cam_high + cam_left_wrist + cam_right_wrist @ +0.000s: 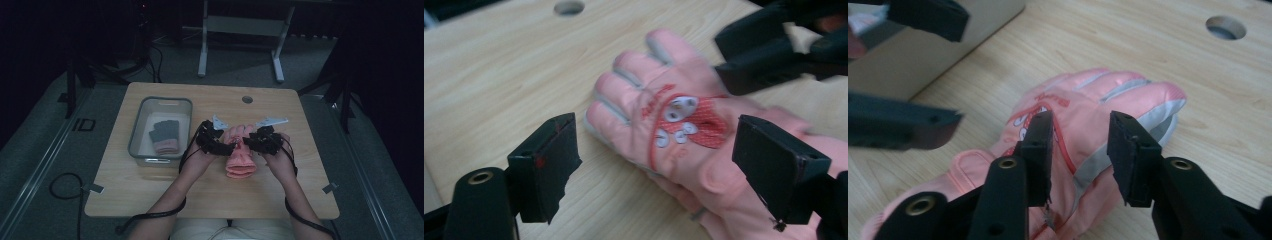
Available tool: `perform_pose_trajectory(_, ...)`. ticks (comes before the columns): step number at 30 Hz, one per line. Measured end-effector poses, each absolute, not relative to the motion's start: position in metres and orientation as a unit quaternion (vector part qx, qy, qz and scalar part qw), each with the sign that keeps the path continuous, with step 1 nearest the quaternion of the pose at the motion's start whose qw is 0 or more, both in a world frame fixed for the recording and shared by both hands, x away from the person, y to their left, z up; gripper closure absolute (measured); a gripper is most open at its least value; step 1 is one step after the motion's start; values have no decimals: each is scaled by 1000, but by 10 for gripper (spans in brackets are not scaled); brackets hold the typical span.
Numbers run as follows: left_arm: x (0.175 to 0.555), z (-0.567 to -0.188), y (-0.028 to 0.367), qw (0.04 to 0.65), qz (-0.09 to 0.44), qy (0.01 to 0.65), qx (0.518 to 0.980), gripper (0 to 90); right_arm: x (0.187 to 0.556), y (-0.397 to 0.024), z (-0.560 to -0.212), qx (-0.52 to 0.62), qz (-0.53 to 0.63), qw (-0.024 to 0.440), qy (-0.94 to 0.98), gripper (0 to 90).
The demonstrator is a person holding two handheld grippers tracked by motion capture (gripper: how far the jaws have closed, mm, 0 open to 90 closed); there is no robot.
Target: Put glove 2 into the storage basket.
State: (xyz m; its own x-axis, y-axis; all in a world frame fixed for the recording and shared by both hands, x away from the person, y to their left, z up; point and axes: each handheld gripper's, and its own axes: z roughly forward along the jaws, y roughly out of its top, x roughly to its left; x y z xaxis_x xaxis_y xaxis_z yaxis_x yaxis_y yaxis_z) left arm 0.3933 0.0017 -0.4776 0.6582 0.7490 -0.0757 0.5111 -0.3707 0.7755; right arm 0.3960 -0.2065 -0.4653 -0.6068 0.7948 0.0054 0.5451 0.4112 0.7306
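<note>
From above the person's side of the counter [150, 195], the pink glove [240, 159] lies near the middle of the wood, its long axis running away from the person, fingers pointing to the far edge and cuff toward the near one. The left claw [226, 146] sits at the glove's left flank and the right claw [250, 142] at its right, both about level with the palm, so neither hand is clearly the nearer. A grey bin [136, 131] stands to the left, well apart from the glove, with a dark glove [165, 135] lying inside it. Along the left claw [654, 155] in its own view, the pink glove [674, 125] lies straight ahead and slightly right, back side up with a red patch and white dots; the jaws stand wide, straddling open air over it, and nothing is pinched between them (the picture is a little blurred, but I see no contact). The other claw's black jaws [769, 60] show at the upper right, over the glove's far side. Over the right claw [1080, 150] in its own view, the jaws stand at a moderate gap just above the pink glove [1128, 100], around its grey-trimmed edge; the pads seem not to press on the fabric, so I judge it unheld. Any grasp would come from the two sides, across the glove's width.
</note>
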Motion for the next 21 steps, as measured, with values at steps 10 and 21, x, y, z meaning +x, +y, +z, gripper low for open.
perform_pose_trajectory(10, 427, -526, -6, 370, 41, 439, 818, 202, 416, -226, -502, 435, 305, 118, 839, 437)
perform_pose_trajectory(21, 442, -549, -6, 390, -64, 455, 798, 395, 434, -239, -529, 459, 344, 9, 819, 460)
